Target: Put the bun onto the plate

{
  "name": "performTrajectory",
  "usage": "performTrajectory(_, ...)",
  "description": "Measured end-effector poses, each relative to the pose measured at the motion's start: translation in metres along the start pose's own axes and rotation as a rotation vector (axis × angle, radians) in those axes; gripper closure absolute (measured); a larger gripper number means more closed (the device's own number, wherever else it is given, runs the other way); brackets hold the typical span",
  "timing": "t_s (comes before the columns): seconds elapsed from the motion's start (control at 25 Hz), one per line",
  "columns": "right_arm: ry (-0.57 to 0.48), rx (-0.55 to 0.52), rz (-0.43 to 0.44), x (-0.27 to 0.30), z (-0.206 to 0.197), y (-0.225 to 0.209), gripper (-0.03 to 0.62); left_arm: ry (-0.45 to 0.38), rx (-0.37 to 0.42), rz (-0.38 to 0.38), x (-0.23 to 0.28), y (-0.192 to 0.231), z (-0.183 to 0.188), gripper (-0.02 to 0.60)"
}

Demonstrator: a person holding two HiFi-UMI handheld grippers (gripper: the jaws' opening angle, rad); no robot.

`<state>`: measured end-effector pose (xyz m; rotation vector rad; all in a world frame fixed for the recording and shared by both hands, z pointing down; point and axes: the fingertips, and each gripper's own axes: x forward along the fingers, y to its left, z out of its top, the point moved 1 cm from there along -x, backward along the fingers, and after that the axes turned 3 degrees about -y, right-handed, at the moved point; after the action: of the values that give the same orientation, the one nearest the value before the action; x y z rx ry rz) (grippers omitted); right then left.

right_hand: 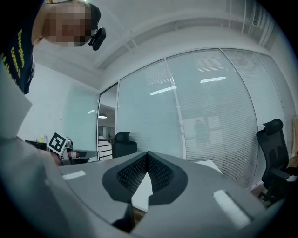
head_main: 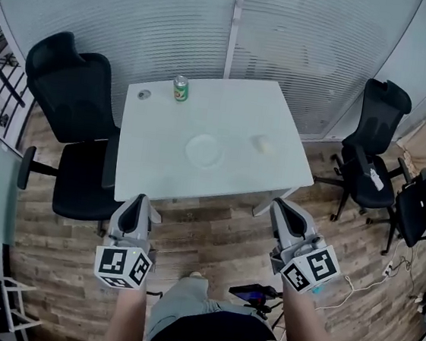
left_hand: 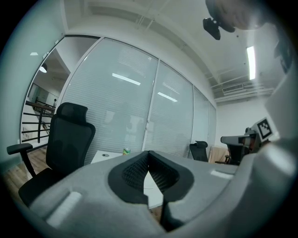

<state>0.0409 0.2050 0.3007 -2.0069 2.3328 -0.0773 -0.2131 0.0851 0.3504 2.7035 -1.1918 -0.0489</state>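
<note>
Jaws: both clenched tight with nothing in them, on the left gripper (head_main: pixel 139 199) and the right gripper (head_main: pixel 280 207). My guess is they're just being carried that way and need to open before any grab.
Where the grippers are: side by side over the wood floor (head_main: pixel 212 242), short of the desk's near edge, so nothing's in reach yet.
Desk (head_main: pixel 161 160): one, white, mostly bare.
Chairs: three black office chairs by my count, a big one (head_main: pixel 69 88) on the left and two on the right (head_main: pixel 377 139) (head_main: pixel 424 199).
Plate (head_main: pixel 204 150): one, white, empty, about mid-desk, an easy drop spot.
Bun (head_main: pixel 260 143): one, pale, sitting on the desk near the plate's right side, not touching it. The right gripper looks like the natural pick.
Can (head_main: pixel 180 88): one, green, upright at the far edge, out of the way.
Small round thing (head_main: pixel 144 94): one, far left corner, can't tell what it is.
</note>
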Motion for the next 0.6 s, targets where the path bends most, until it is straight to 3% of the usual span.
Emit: performTrajectory(0.6,0.01,0.0,-0.023,0.04,-0.009,0.0,0.588,0.027,-0.001,-0.026,0.028,0.037,-0.005,0.581)
